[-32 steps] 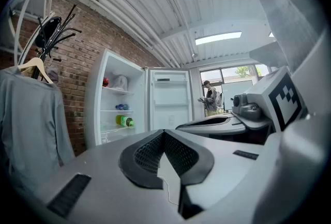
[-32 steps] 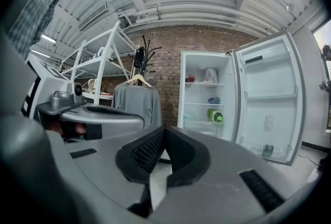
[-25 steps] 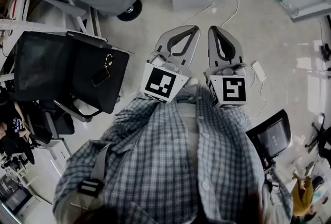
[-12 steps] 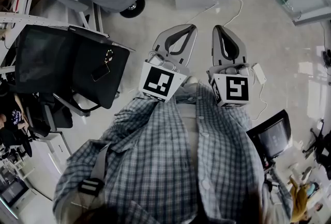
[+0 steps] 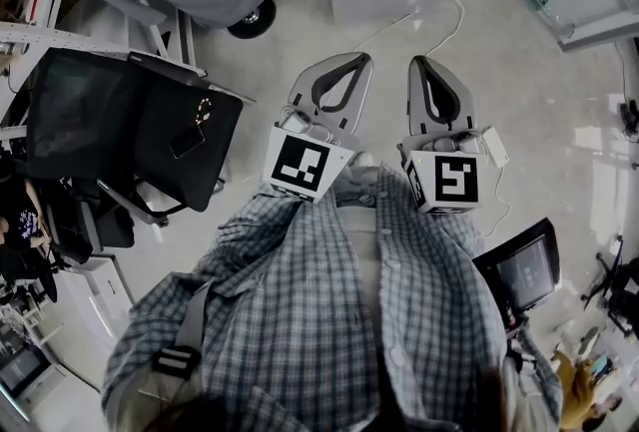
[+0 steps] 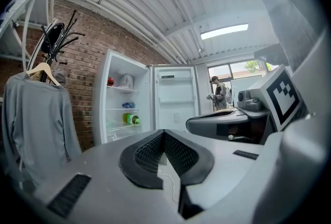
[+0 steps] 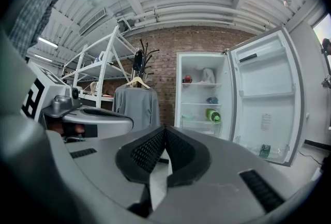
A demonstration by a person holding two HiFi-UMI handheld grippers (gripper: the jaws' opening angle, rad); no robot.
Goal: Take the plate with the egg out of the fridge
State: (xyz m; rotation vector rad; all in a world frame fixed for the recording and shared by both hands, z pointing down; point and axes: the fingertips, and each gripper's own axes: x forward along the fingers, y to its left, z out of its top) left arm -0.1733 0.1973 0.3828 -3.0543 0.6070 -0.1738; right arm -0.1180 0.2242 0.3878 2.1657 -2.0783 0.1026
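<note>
Since 1 second ago the left gripper (image 5: 365,59) and right gripper (image 5: 420,59) have hardly moved; both pairs of fingers stay pressed shut on nothing; the open fridge (image 7: 179,104) stands at 1 o'clock from the right gripper; the plate with the egg is too small to pick out on its shelves.
</note>
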